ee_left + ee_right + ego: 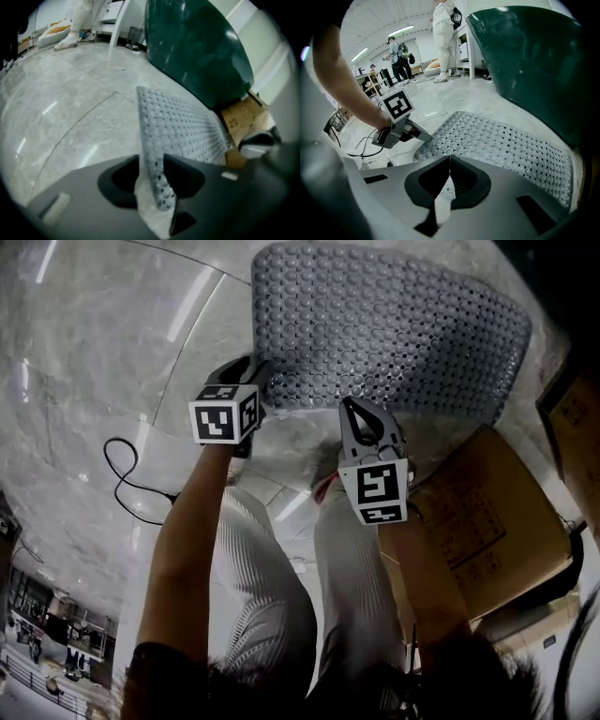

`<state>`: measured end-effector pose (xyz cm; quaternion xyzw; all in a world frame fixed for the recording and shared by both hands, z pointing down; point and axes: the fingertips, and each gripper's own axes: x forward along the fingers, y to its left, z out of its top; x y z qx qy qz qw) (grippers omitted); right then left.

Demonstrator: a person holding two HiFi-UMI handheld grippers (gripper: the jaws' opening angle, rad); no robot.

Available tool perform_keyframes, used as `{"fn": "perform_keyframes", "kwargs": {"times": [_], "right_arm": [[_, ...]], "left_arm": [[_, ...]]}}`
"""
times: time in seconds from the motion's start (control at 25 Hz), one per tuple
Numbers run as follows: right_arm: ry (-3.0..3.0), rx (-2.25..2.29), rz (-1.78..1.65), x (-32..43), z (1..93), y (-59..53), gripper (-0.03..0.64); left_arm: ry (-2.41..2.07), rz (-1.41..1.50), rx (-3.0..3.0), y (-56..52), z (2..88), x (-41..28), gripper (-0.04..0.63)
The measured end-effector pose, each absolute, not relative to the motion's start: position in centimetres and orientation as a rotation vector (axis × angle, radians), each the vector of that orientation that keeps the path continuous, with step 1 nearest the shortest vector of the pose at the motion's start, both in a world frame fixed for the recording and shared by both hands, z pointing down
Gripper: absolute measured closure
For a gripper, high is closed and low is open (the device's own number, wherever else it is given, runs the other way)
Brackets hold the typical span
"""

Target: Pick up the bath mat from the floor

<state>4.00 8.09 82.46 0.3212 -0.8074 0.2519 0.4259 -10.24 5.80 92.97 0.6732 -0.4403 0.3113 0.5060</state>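
Note:
The grey bath mat [384,324], studded with nubs and holes, lies on the marble floor ahead of me. My left gripper [258,381] is shut on its near left corner. In the left gripper view the mat's edge [157,183] stands pinched between the dark jaws, and the rest of the mat [183,126] stretches away. My right gripper [354,409] is at the mat's near edge, further right. In the right gripper view its jaw tips [450,159] meet on that edge, with a nub showing in the gap behind them. The left gripper [410,133] also shows there, holding the mat's corner.
A flattened cardboard box [487,521] lies on the floor at my right, close to the mat. A large dark green object [534,61] rises just beyond the mat. A black cable [127,479] loops on the floor at left. People [443,28] stand far behind.

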Motion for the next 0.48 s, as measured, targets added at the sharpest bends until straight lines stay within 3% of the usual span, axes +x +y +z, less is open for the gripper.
{"fn": "perform_keyframes", "kwargs": {"times": [0.48], "right_arm": [[-2.035, 0.841, 0.675, 5.0, 84.8, 9.4, 0.617]], "left_arm": [[-1.088, 0.674, 1.6, 4.7, 95.3, -9.4, 0.43]]}}
